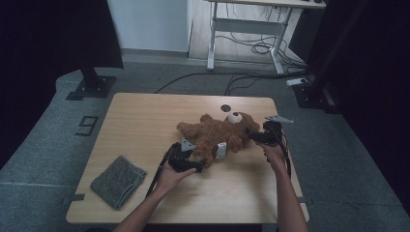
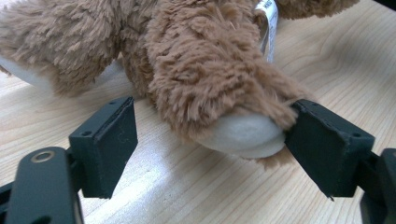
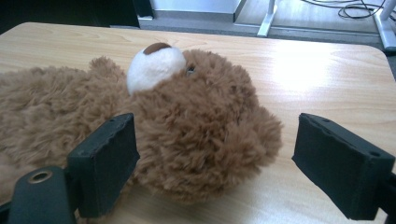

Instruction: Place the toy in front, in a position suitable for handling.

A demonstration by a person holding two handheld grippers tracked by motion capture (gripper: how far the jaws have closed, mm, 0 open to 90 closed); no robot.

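Teddy bear (image 1: 220, 133) lies on its back near the tabletop's (image 1: 145, 121) far right corner. Left gripper (image 2: 212, 149) wide, straddling a foot, one jaw touching it. Right gripper (image 3: 215, 161) wide around the head. Neither has closed; grasp and lift appear pending.

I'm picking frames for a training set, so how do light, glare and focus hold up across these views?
High view: dim and soft overall, dark at both sides, the teddy bear small but readable. Left gripper view: bright, fur sharp, mild sheen on the table, the near jaws slightly soft. Right gripper view: a washed-out glare patch on the tabletop beyond the bear's head, fur in good focus.
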